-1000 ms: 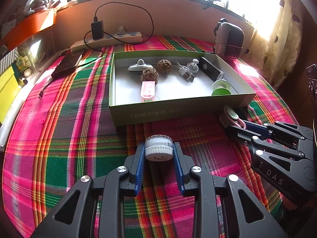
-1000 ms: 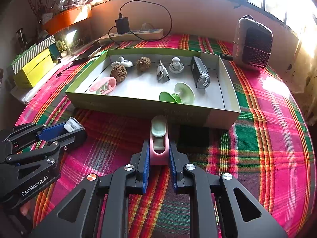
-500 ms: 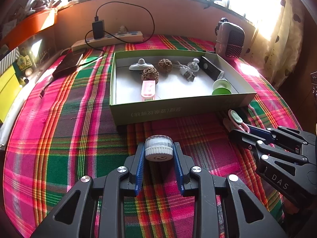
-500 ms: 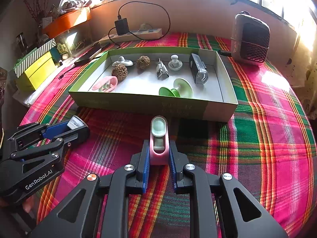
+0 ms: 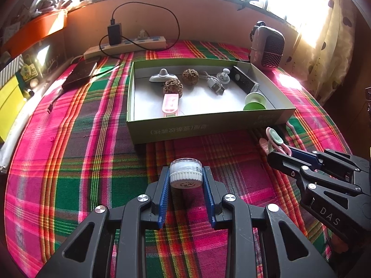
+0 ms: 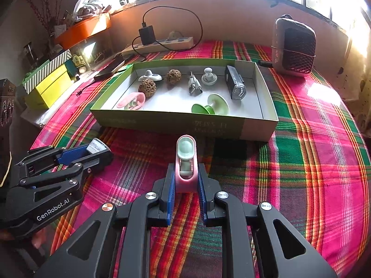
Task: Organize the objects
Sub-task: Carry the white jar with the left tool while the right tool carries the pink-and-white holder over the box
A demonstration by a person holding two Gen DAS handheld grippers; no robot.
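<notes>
My left gripper [image 5: 185, 170] is shut on a small clear jar [image 5: 185, 178] with a white ribbed lid, held just above the plaid cloth in front of the box. To its right, my right gripper [image 6: 185, 166] is shut on a pink clip [image 6: 185, 153] with a mint-green pad, which points at the box's front wall. The right gripper [image 5: 277, 155] and its pink clip [image 5: 274, 139] also show in the left wrist view. The left gripper [image 6: 102, 153] and an edge of the jar [image 6: 95, 145] show in the right wrist view. The shallow green box [image 6: 174, 122] holds several small items.
In the box lie two walnuts [image 6: 147, 87], another pink clip [image 6: 132, 100], a green spool [image 6: 211, 107], a USB adapter [image 6: 193, 85], white knobs and a black device [image 6: 235, 84]. Behind it are a power strip [image 5: 125, 46], a dark tablet [image 5: 80, 74] and a heater [image 6: 294, 48]. Yellow boxes [image 6: 48, 85] stand at the left.
The right gripper with the pink clip has drifted slightly back from the box. The left gripper and its jar have kept still.
</notes>
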